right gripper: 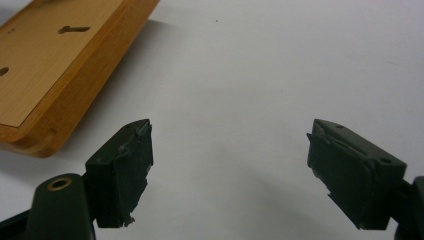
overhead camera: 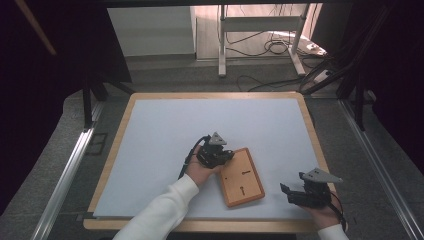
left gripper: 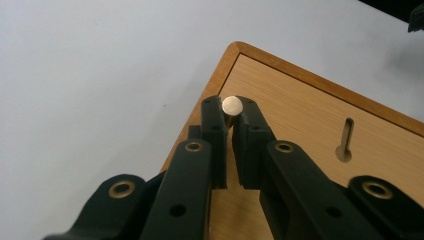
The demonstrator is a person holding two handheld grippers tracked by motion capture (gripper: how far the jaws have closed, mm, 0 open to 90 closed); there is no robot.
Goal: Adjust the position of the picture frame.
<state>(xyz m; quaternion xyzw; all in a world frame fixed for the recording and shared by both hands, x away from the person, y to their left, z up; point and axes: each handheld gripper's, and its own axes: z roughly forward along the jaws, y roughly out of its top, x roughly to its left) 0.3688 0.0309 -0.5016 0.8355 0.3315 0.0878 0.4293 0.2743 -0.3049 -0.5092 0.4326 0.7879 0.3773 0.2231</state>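
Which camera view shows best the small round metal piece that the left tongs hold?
The left gripper view shows it best: the round metal piece sits pinched between the tips of the left tongs, above the wooden board. In the high view the hand and left tongs cover it. The right gripper view shows the board and the open right tongs.

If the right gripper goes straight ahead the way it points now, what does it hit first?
Probably nothing soon: the open right gripper faces bare white table surface. The wooden board lies off to one side, seemingly clear of that line, though depth is unclear.
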